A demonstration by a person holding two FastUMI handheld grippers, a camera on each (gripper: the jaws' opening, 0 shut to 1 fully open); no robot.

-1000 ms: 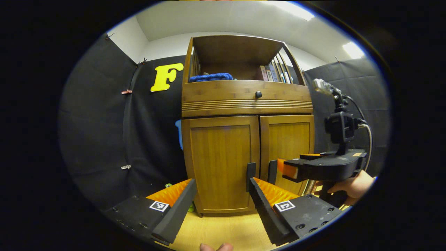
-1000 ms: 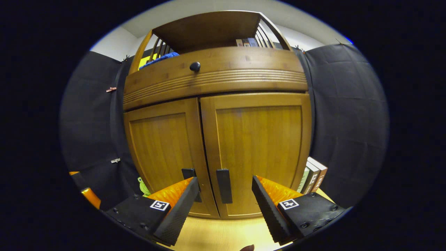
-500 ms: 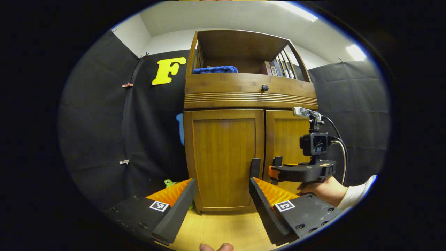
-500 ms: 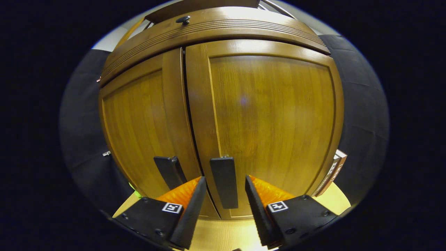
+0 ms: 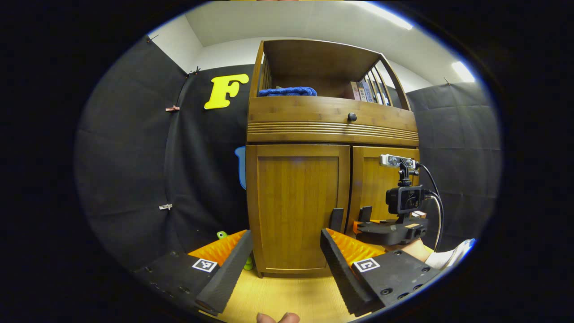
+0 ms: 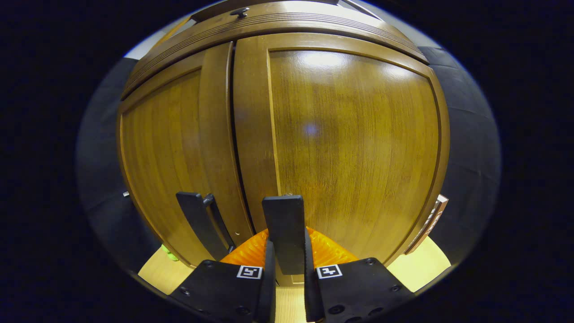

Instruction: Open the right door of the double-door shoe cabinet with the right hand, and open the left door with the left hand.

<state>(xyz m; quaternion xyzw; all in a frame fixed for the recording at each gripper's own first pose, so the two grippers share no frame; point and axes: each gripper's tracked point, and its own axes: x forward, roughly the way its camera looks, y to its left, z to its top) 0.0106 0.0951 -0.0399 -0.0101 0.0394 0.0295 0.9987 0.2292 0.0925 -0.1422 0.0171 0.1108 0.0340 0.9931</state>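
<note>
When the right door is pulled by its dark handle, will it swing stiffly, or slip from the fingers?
The right door looks like a rigid wooden panel, so it should probably swing whole, without flexing. Its handle is a flat, straight bar, and the right gripper has both fingers pressed on it; slipping seems unlikely. The glossy door face might be slippery if pushed.

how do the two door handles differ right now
The right door handle sits clamped between the right gripper fingers; the left door handle has nothing on it. The left gripper is open and back from the cabinet, well short of the left handle. Both handles are dark upright bars beside the centre seam, and both doors look closed.
</note>
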